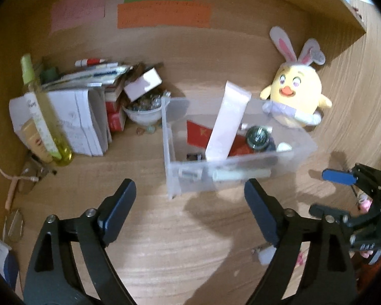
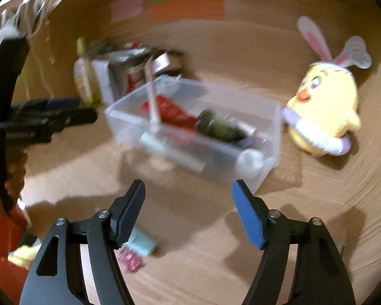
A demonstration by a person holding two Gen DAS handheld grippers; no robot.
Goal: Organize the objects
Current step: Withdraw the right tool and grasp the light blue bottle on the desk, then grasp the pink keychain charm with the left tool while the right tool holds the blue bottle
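A clear plastic bin [image 1: 175, 178] sits on the wooden desk; it also shows in the right wrist view [image 2: 269, 127]. It holds a tall white tube [image 1: 227, 122], a red booklet [image 1: 198, 133], a dark round jar [image 1: 257, 137] and small items. My left gripper [image 1: 190, 195] is open and empty, just in front of the bin. My right gripper [image 2: 188, 195] is open and empty, near the bin's front corner; it shows at the right edge of the left wrist view [image 1: 340, 195]. A light blue small object [image 2: 142, 244] and a pink item [image 2: 130, 260] lie on the desk under its left finger.
A yellow chick plush with rabbit ears [image 1: 296, 94] stands right of the bin [image 2: 322, 106]. At the left are stacked papers and boxes [image 1: 81, 117], a bowl of marbles [image 1: 144, 109], a yellow-green bottle [image 1: 43, 117] and glasses [image 1: 30, 178]. Coloured notes [image 1: 162, 15] hang on the back wall.
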